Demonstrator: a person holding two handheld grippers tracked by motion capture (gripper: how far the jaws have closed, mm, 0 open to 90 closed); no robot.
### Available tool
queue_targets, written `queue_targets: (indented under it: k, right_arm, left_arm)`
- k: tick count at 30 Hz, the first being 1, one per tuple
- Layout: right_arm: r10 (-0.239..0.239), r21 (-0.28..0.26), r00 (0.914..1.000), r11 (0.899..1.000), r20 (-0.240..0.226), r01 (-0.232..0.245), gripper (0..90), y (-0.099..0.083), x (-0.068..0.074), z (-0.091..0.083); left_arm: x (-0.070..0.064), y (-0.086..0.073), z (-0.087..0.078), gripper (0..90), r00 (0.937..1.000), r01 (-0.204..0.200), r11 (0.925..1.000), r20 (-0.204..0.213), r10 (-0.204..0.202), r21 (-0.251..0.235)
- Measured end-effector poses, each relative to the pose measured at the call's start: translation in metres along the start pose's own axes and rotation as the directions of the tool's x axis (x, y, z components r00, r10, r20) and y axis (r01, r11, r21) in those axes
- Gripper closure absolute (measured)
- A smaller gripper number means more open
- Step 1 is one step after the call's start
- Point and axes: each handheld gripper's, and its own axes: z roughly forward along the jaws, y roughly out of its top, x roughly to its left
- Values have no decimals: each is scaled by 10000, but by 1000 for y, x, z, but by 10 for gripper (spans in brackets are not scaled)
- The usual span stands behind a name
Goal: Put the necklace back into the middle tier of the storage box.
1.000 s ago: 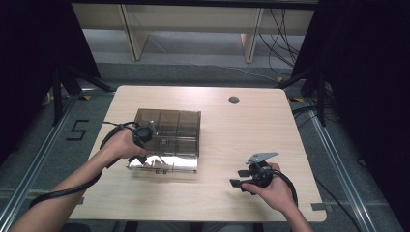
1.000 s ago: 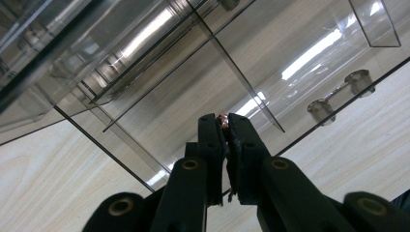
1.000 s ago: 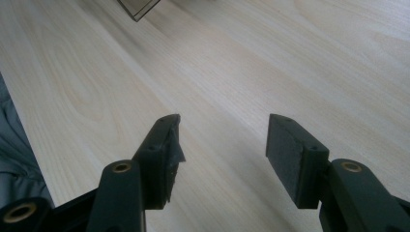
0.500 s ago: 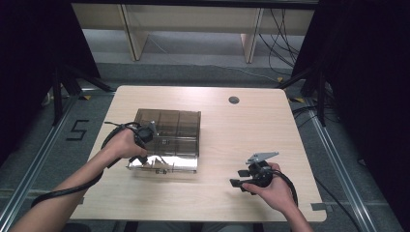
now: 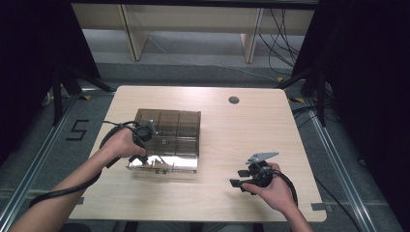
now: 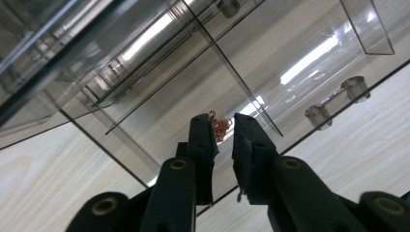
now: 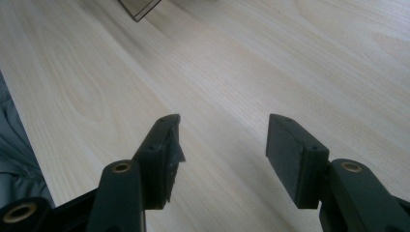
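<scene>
Bench (image 5: 227,125), light wood. Clear smoked-plastic compartment box (image 5: 169,137) sits left of centre; its lid or front panel appears to lie open toward the person.

Left tool (image 5: 142,135) is at the box's 9 o'clock edge, reaching in over a compartment. In the left gripper view (image 6: 223,135) its jaws stand close with a narrow gap between them. A small tangle of copper-coloured rings (image 6: 220,128) lies just past the tips at 12 o'clock, seen through the gap. Cannot tell whether the pads touch it; it looks not yet gripped.

Right tool (image 5: 246,176) rests low over bare bench at the box's 4 o'clock, well apart from it. In the right gripper view (image 7: 222,145) its jaws stand wide, nothing between them.

Judgement: the left hand is far nearer the rings. The tangle lies dead ahead along the jaw line, so a short advance straight forward, then closing, should take it. The tangle shows no clear long axis.
</scene>
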Motion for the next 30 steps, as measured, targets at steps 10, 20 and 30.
queue_targets:
  k: [10,20,30]
  right_arm:
    - [6,7,10000,10000,0,-6,465,0,0,0]
    - [97,-98,10000,9999,-15,-98,465,-1,1,2]
    - [52,61,10000,10000,-18,-51,465,0,1,1]
  left_arm:
    - [-1,-19,-21,574,9995,-94,9938,-318,60,-1107]
    - [3,-55,-40,502,9986,-375,9802,-435,296,-1942]
    - [12,-98,-28,431,9987,363,9612,-256,-450,-2734]
